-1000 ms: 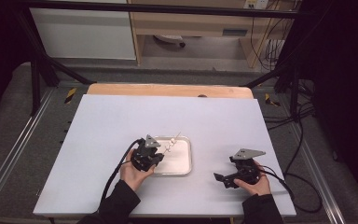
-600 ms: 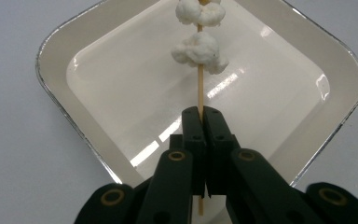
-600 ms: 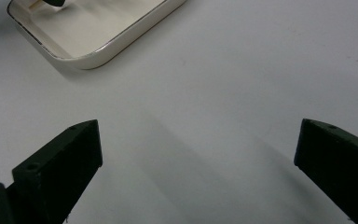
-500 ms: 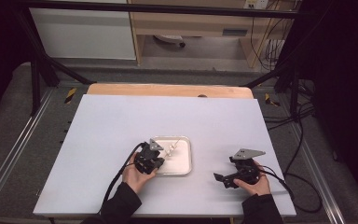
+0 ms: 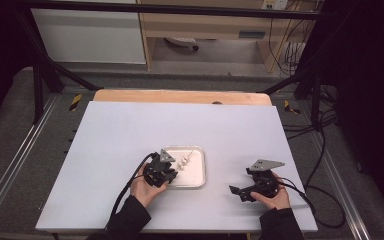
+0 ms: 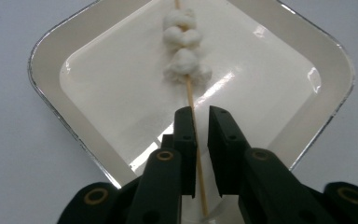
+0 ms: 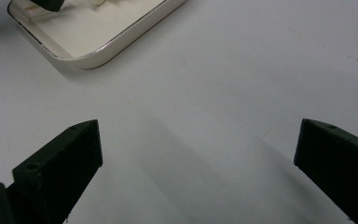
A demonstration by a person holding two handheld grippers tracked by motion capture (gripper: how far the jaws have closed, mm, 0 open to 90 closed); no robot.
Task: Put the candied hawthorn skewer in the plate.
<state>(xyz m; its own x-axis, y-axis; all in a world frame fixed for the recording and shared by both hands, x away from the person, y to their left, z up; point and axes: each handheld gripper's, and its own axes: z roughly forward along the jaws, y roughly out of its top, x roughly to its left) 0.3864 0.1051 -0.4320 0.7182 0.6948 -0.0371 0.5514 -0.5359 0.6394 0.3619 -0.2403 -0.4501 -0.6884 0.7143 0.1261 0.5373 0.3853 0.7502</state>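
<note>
Lowered since a second ago, the skewer [image 6: 192, 100] lies in the tray [image 6: 46, 100]; left gripper [image 6: 201, 122] jaws just parting narrowly around it; right gripper [image 7: 198, 149] gapes wide.

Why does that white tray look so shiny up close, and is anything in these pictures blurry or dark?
In the left gripper view, the lamp glares in bright streaks off the tray, while the skewer and its white lumps stay fairly sharp. In the right gripper view, the jaws throw soft shadows on the table. In the high view, the room around the table is dark.

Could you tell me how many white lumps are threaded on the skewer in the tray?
3, stacked along the skewer over the tray: far, middle, near; more may be hidden.
</note>
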